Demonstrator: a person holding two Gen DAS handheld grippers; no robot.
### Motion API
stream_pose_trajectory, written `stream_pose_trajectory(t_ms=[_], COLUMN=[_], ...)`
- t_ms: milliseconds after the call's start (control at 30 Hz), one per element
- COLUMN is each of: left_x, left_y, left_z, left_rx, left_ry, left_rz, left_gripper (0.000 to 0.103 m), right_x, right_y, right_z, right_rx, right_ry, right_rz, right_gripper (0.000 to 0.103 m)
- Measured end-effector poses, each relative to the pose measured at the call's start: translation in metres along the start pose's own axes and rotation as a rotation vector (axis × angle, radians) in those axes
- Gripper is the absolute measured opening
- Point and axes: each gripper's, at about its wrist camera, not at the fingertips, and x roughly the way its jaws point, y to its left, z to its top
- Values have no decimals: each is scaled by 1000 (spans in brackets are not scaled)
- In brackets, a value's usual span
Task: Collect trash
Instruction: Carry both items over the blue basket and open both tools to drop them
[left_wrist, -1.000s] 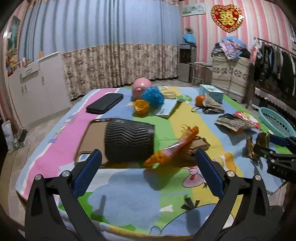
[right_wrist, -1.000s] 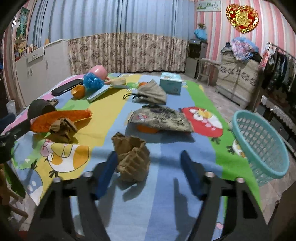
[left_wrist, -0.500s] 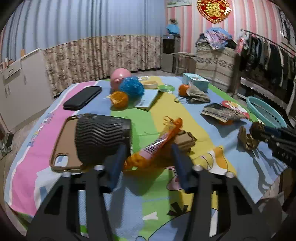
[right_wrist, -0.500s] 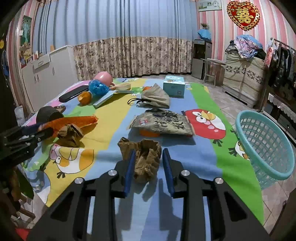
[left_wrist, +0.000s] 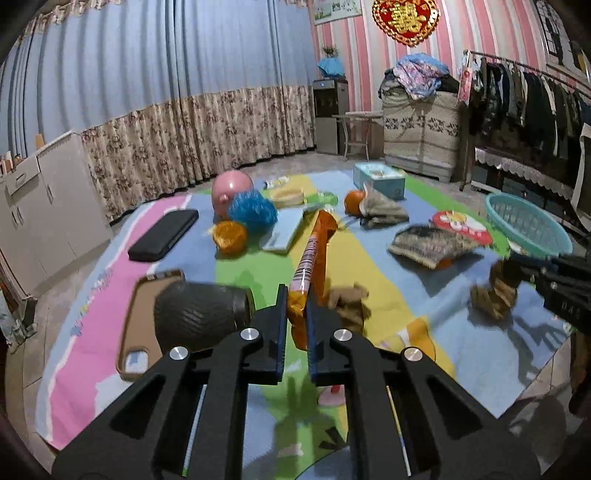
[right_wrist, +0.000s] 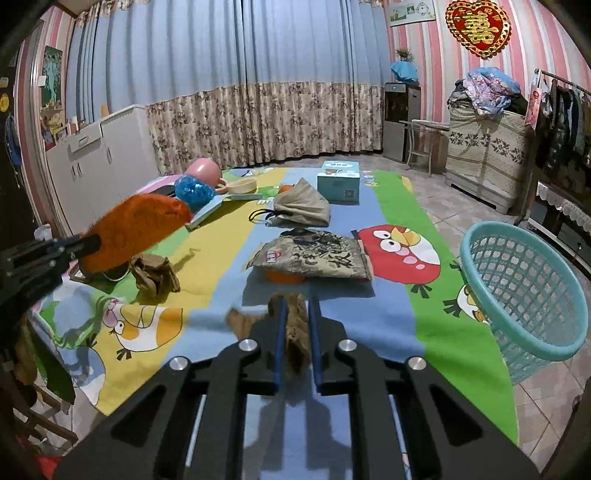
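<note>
Orange snack wrapper (left_wrist: 314, 258) is clamped in the left gripper (left_wrist: 296, 295), left of the teal basket (right_wrist: 524, 291); the right gripper's (right_wrist: 295, 314) jaws are closing on crumpled brown paper (right_wrist: 295, 332), nearer that basket.

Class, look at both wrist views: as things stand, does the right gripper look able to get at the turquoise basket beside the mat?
Probably yes. The basket stands open-topped off the mat's right edge, with nothing between it and the right gripper, whose closing jaws pinch crumpled brown paper. The left gripper, shut on an orange wrapper, stays opposite.
</note>
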Motion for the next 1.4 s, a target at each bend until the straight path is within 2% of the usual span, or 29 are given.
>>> stream_pose_trajectory(t_ms=[300, 500, 667, 933, 1133, 1400], left_x=[-17, -25, -22, -8, 10, 34], left_y=[-7, -25, -55, -111, -153, -208], left_z=[37, 65, 90, 124, 142, 150], left_rx=[3, 14, 47, 83, 100, 127], left_ry=[-70, -114, -140, -170, -171, -144], left_rz=[0, -27, -61, -151, -223, -324], left_gripper=[7, 7, 7, 7, 7, 7], right_x=[-15, -33, -50, -76, -78, -73], right_y=[-19, -46, -87, -162, -208, -249], right_z=[13, 33, 51, 73, 84, 87], right_rx=[20, 54, 130, 225, 275, 302], right_ry=[-36, -91, -148, -230, -252, -252], right_rz=[-14, -58, -114, -269, -364, -433], right_gripper=[11, 11, 11, 11, 11, 11])
